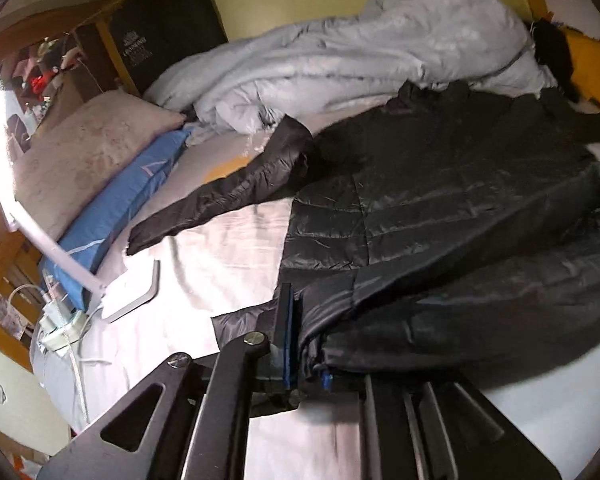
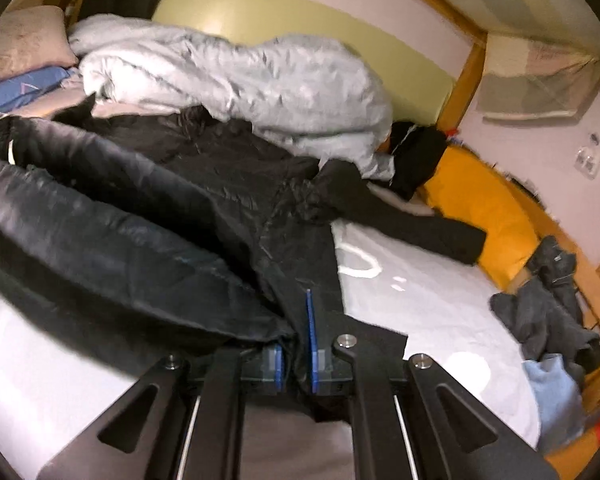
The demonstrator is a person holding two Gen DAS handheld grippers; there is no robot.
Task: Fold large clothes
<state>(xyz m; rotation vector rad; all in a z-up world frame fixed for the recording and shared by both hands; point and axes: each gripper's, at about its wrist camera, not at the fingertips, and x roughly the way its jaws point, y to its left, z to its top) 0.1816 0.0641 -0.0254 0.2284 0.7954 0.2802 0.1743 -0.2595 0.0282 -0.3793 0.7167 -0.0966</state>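
A big bed with a white sheet (image 1: 228, 248) filled most of the room, and a wooden frame (image 2: 466, 70) ran along the wall behind it. A pale grey blanket (image 1: 380, 52) lay in a heap at the back of the bed. On the left side were a pinkish pillow (image 1: 84, 160) and a blue pillow (image 1: 120, 208), and a white lamp (image 1: 128, 292) stood on the sheet near them. A yellow cushion (image 2: 480, 208) sat at the other end, with a pile of dark grey clothes (image 2: 548, 312) and a light blue cloth (image 2: 556, 388) close by. No boxes or baskets could be seen. A large shiny black jacket (image 1: 460, 200) was spread across the middle of the bed, one sleeve (image 1: 228, 196) reaching toward the pillows. The left gripper (image 1: 296, 340) pointed down at the bed, and its jaws were squeezed tight on the near edge of the jacket. The right gripper (image 2: 296, 348) also pointed down, pinching another part of that same near edge between its blue pads (image 2: 310, 336). The pinched edge was raised a little off the sheet.
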